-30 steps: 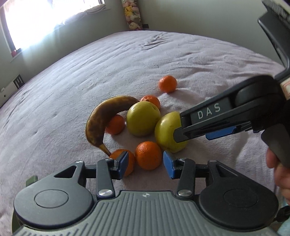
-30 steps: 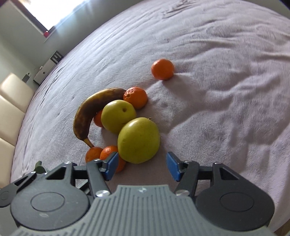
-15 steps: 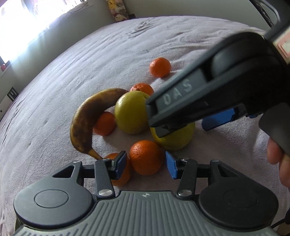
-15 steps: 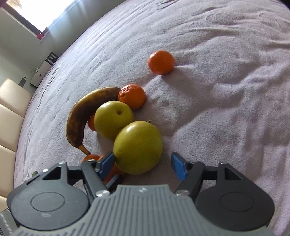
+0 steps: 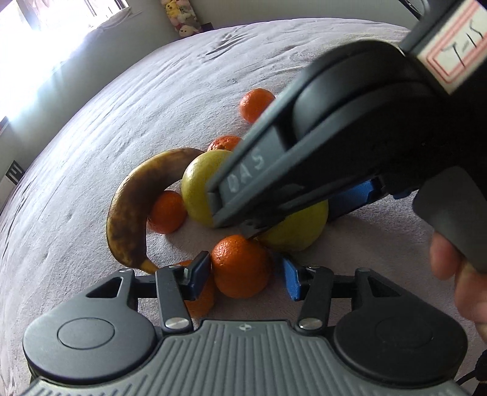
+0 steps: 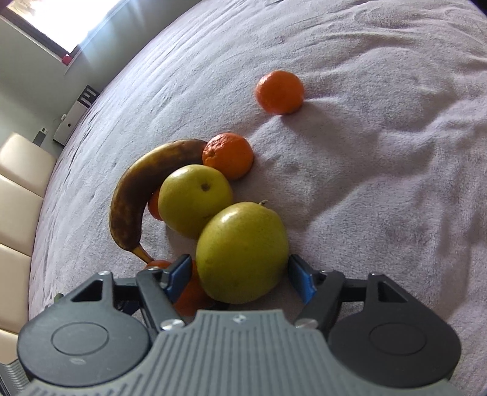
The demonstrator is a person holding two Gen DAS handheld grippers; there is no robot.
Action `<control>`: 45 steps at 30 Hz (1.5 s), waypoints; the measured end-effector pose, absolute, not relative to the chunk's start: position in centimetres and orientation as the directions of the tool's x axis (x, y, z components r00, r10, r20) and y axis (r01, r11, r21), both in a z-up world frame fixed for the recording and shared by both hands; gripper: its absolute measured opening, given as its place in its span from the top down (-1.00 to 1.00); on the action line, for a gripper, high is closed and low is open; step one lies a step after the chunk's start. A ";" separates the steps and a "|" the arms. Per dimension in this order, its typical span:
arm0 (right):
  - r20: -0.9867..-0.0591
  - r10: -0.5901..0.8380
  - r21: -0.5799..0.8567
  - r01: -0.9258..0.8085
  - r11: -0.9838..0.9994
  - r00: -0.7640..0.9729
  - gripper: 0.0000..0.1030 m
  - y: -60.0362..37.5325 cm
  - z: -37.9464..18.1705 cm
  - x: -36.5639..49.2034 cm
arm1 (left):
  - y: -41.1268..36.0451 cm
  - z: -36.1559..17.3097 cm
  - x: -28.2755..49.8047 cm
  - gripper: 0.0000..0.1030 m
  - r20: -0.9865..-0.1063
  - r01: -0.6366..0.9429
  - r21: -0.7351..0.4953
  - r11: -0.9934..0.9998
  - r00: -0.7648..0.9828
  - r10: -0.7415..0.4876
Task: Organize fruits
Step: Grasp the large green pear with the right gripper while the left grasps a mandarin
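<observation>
Fruit lies grouped on a grey-purple bed cover [image 6: 380,182]. My right gripper [image 6: 240,274] is open with its blue pads on either side of a yellow-green apple [image 6: 242,252]; I cannot tell if they touch it. A second apple [image 6: 193,199], a brown banana [image 6: 137,195], a near mandarin [image 6: 228,155] and a lone mandarin [image 6: 280,91] lie beyond. My left gripper [image 5: 243,275] is open around an orange mandarin [image 5: 240,265]. Another mandarin [image 5: 199,297] sits behind its left finger. The right gripper's body [image 5: 334,146] hides much of both apples in the left wrist view.
Beige cushions [image 6: 18,195] line the left side of the bed. A white unit [image 6: 76,118] stands below the bright window. Plush toys [image 5: 182,18] sit at the far wall. A hand [image 5: 456,283] holds the right gripper's handle.
Both grippers have moved forward and down over the fruit. The near apple now sits between the right gripper's pads, and a mandarin between the left gripper's pads.
</observation>
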State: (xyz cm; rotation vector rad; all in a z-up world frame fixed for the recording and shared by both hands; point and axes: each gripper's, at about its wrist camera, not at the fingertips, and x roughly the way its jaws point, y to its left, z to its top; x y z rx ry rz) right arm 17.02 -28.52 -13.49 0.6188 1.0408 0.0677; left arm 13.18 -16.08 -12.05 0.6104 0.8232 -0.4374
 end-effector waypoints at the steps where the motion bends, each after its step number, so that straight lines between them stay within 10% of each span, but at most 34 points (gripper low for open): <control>1: -0.786 0.336 0.507 0.230 0.831 0.519 -0.21 -28.5 -13.5 17.0 | -16.0 -12.0 13.2 -0.18 -0.783 0.580 0.328 0.746 0.608 -0.128; 45: -0.673 0.360 0.532 0.084 0.843 0.646 -0.20 -27.7 -5.9 13.5 | -10.9 -1.3 9.4 0.10 -0.694 0.356 0.305 0.883 0.718 -0.050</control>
